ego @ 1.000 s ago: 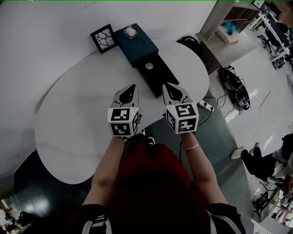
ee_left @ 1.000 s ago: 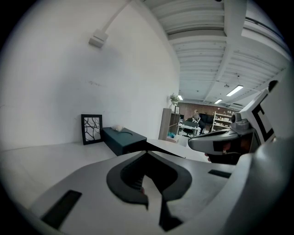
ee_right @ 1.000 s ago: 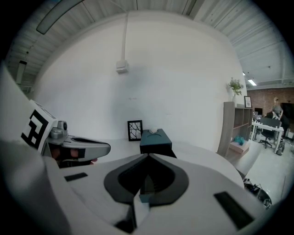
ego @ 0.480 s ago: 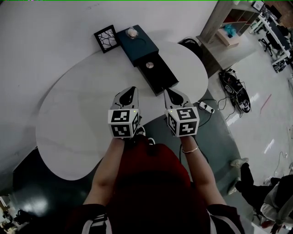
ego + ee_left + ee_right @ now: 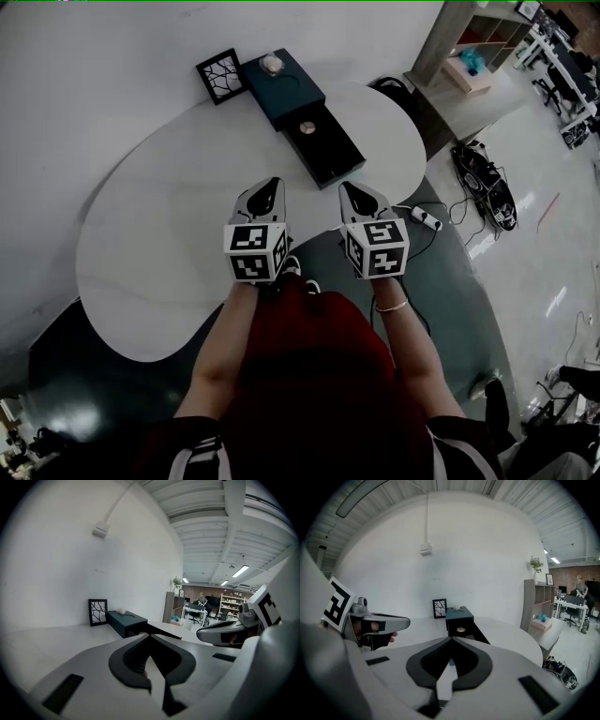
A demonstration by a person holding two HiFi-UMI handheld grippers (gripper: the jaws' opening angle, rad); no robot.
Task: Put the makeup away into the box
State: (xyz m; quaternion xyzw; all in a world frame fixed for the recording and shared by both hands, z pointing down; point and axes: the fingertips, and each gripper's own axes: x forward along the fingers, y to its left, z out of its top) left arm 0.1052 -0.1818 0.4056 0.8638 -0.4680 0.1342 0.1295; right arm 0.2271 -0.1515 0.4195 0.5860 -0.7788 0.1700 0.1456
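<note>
1. While both hands hover over the near edge of the counter [image 5: 169,244], the left tongs [image 5: 270,184] and right tongs [image 5: 348,187] are pinched closed, with nothing between them.
2. Well beyond them, the dark box [image 5: 286,84] sits at the counter's far end, its drawer [image 5: 333,155] open.
3. One round makeup piece [image 5: 307,127] lies in the drawer, a pale item [image 5: 272,64] rests on the box top, and a picture frame [image 5: 219,75] stands just beside the box.

White rounded table [image 5: 150,244]: open surface runs from the near edge to the dark teal rectangular box [image 5: 286,89] at the far edge. The box's black pulled-out drawer [image 5: 328,150] juts nearward. A black-framed branch-pattern picture [image 5: 219,75] stands just left of the box, against the white wall [image 5: 94,75].
</note>
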